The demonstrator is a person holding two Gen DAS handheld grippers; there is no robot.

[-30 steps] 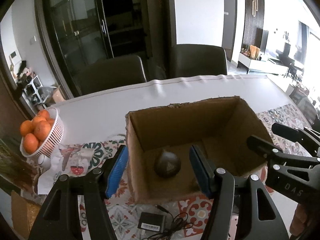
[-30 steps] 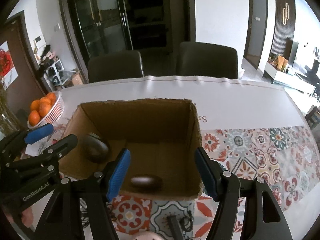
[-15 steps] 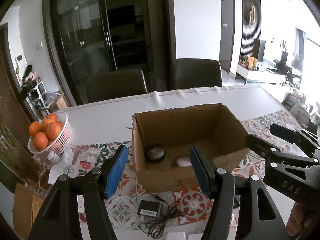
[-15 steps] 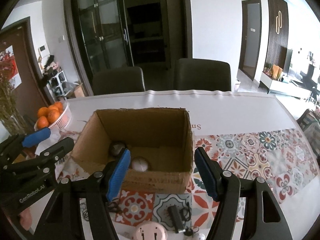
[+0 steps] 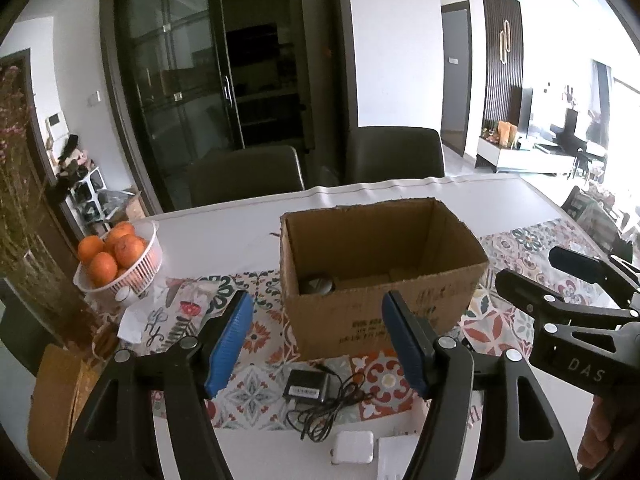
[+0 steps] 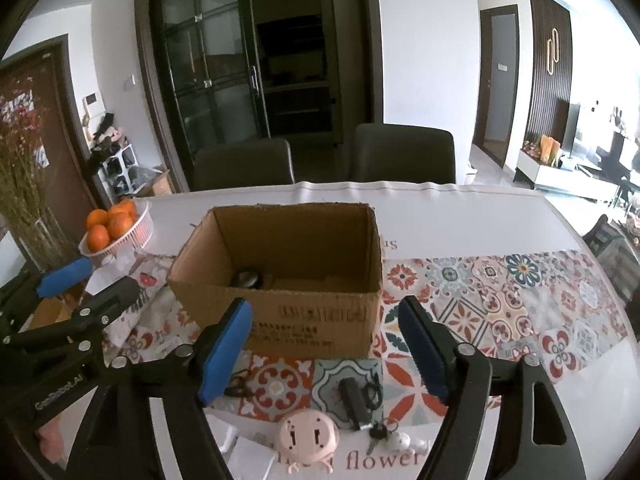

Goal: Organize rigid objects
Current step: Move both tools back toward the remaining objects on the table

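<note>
A: Where the table (image 6: 460, 216) runs white, a tiled-pattern runner (image 6: 520, 300) covers its near part. Rm behind: two dark chairs (image 6: 244, 164), black glass cabinet (image 6: 224, 60), bright lounge far right.

B: And the task stuff?

A: Open cardboard box (image 6: 304, 320) sits mid-table on the runner; a dark round object (image 6: 247, 280) lies inside at its left, mostly hidden by the front wall. In front of the box, loose on the table: black adapter w/ tangled cord (image 5: 306, 386), small white cube (image 5: 354, 446), pink round gadget (image 6: 308, 436), black stick-like item (image 6: 352, 398), keys (image 6: 380, 434).

B: Tongs?

A: Left gripper (image 5: 316, 344) jaws opening, nothing between the blue pads. Right gripper (image 6: 324, 348) also opening, empty. Both hover on the near side of the box, apart from it. Each shows in the other's view, side by side.

B: Other things?

A: White basket of oranges (image 5: 120, 264) at left, well apart from the box; vase of dried stems (image 6: 28, 184) beyond it. Box's front wall blocks most of its floor.
</note>
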